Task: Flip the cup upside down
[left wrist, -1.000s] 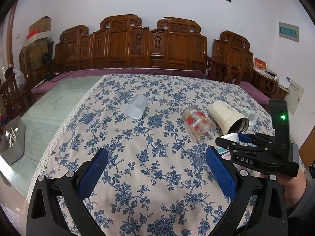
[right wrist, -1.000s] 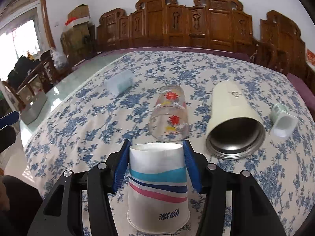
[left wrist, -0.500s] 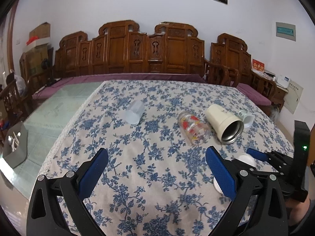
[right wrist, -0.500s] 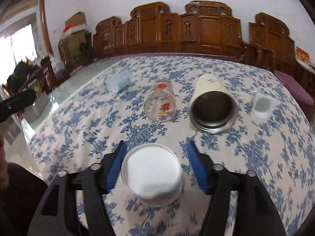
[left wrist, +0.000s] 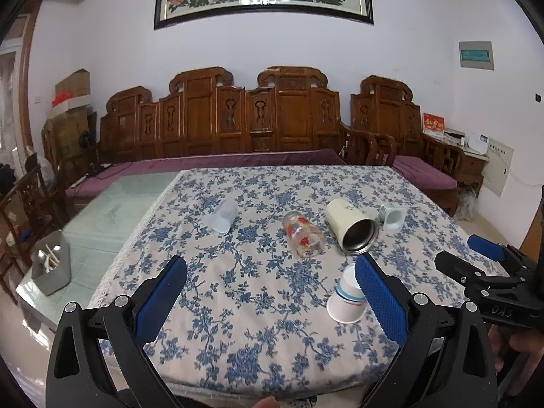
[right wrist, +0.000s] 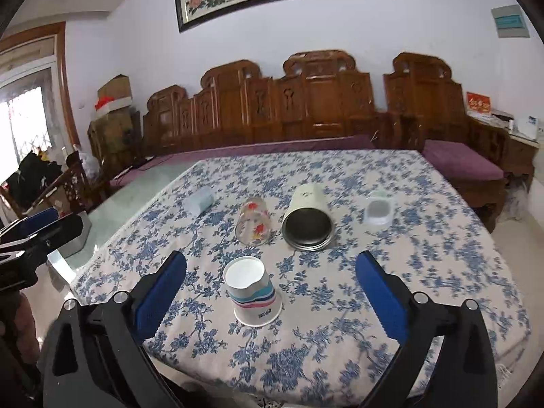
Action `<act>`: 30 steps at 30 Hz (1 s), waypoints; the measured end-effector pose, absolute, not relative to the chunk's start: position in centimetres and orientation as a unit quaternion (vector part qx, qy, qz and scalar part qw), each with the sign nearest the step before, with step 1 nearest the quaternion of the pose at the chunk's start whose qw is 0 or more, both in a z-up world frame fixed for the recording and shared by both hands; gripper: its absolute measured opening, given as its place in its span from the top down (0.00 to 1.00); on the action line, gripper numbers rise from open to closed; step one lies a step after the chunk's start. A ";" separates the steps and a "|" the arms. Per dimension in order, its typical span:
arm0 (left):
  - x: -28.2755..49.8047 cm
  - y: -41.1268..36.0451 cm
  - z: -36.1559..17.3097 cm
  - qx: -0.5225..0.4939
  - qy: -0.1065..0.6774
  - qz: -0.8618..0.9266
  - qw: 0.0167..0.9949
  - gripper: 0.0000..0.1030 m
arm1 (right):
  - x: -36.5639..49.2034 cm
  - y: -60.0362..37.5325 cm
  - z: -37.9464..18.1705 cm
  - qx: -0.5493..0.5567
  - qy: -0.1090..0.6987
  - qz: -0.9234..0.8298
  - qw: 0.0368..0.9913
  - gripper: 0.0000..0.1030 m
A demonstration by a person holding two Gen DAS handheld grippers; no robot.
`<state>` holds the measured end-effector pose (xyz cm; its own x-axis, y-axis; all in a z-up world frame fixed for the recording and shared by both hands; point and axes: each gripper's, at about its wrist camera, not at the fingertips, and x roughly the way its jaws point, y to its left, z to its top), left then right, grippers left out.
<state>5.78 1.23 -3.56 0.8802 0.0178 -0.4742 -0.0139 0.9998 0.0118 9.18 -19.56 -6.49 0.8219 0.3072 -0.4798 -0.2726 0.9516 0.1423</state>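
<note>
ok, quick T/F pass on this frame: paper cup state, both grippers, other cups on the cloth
1. The paper cup stands upside down, wide rim on the tablecloth. True.
2. The right gripper is shut on the paper cup. False: its jaws are wide open, clear of the cup on both sides.
3. The left gripper is open and holds nothing. True.
4. The steel-lined tumbler stands upright. False: it lies on its side, mouth toward the cameras.
5. The printed glass lies on its side next to the tumbler. True.
6. The frosted cup is stacked on the paper cup. False: it lies apart, farther left.
</note>
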 end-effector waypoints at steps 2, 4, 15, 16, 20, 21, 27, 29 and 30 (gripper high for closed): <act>4.8 0.9 -3.2 0.006 0.241 0.009 0.971 0.08 | 8.2 -19.8 -5.9 0.030 0.251 0.145 0.956 0.02; 4.2 0.7 -2.9 0.005 0.240 0.008 0.971 0.08 | 7.4 -20.0 -5.5 0.030 0.245 0.143 0.959 0.03; 3.2 0.4 -3.0 -0.001 0.246 0.004 0.969 0.08 | 5.2 -20.2 -4.3 0.019 0.226 0.137 0.964 0.03; 3.2 0.4 -2.9 -0.002 0.246 0.004 0.969 0.08 | 5.2 -20.2 -4.3 0.019 0.226 0.138 0.964 0.03; 3.0 0.3 -2.9 0.003 0.239 0.007 0.971 0.08 | 5.1 -20.0 -4.3 0.018 0.226 0.138 0.964 0.03; 3.0 0.3 -2.8 0.003 0.238 0.007 0.971 0.08 | 5.2 -20.0 -4.3 0.019 0.226 0.139 0.964 0.03; 2.8 0.1 -2.7 0.004 0.234 0.007 0.972 0.08 | 5.2 -20.0 -4.4 0.020 0.227 0.138 0.964 0.03; 2.8 0.1 -2.6 0.003 0.233 0.005 0.972 0.08 | 5.2 -20.0 -4.4 0.019 0.228 0.139 0.964 0.03; 2.7 0.0 -2.6 0.003 0.233 0.005 0.973 0.08 | 5.3 -20.0 -4.4 0.020 0.228 0.138 0.964 0.03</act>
<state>2.72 0.05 -2.61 0.8918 0.0115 -0.4523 -0.0083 0.9999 0.0090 5.27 -19.97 -4.44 0.8578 0.2756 -0.4338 -0.2575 0.9610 0.1013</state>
